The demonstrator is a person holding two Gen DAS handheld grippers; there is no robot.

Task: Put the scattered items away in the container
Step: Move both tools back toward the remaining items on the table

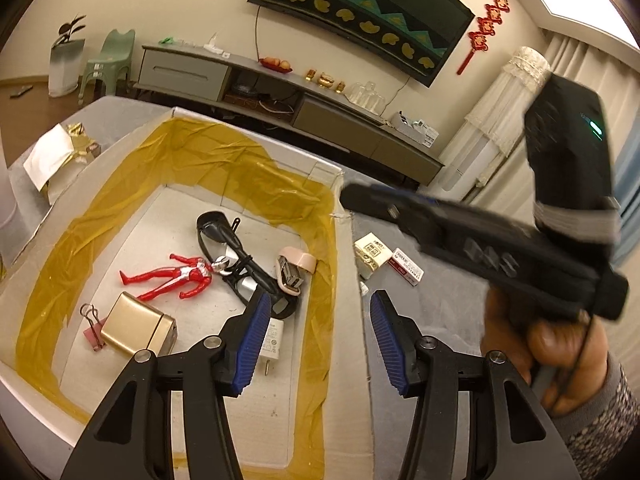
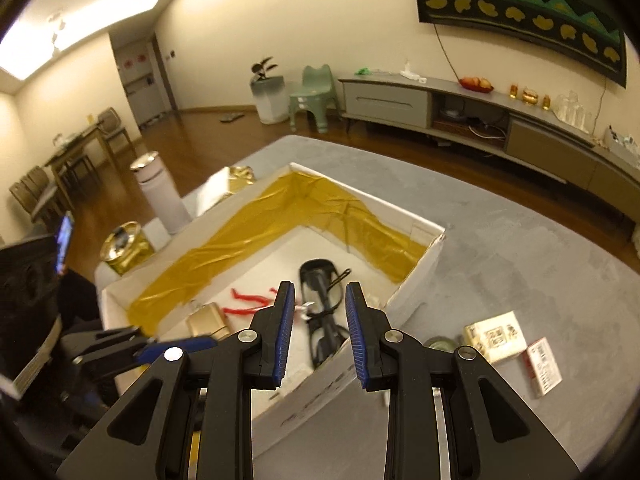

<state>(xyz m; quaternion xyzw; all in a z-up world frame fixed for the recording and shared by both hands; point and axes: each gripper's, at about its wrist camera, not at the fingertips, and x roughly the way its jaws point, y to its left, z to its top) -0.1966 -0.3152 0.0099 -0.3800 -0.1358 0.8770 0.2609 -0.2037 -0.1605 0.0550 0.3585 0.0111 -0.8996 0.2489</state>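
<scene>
Fingers on both grippers are spread apart with nothing between the blue ribbed pads; the left gripper [image 1: 316, 336] hangs over the near right wall of the box, one pad [image 1: 250, 344] above the inside and the other above the grey mat, and the right gripper [image 2: 318, 332] is up over the same corner from the other side.

So the container is a white cardboard box [image 1: 348, 320] lined round its inner walls with crinkly yellow tape [image 1: 224, 160]; it sits on a grey mat [image 2: 500, 264].

Already lying in the box: a red and silver action figure [image 1: 168, 276] flat on its back; black-framed glasses [image 1: 236, 256] tangled with a black strap, just beside the figure's head; a pinkish stapler [image 1: 294, 270] touching the glasses; a gold rectangular case [image 1: 138, 326] with a pink binder clip [image 1: 94, 328] against its left edge; a white charger plug [image 1: 270, 338] partly hidden behind the left pad.

Outside the box on the mat, near its right wall: a cream carton with printed labels [image 2: 496, 336] and a small red and white packet [image 2: 544, 366], lying just beside each other.

A hand [image 1: 560, 364] in a grey knit sleeve holds the right gripper's black handle; it's blurred in the left wrist view.
</scene>
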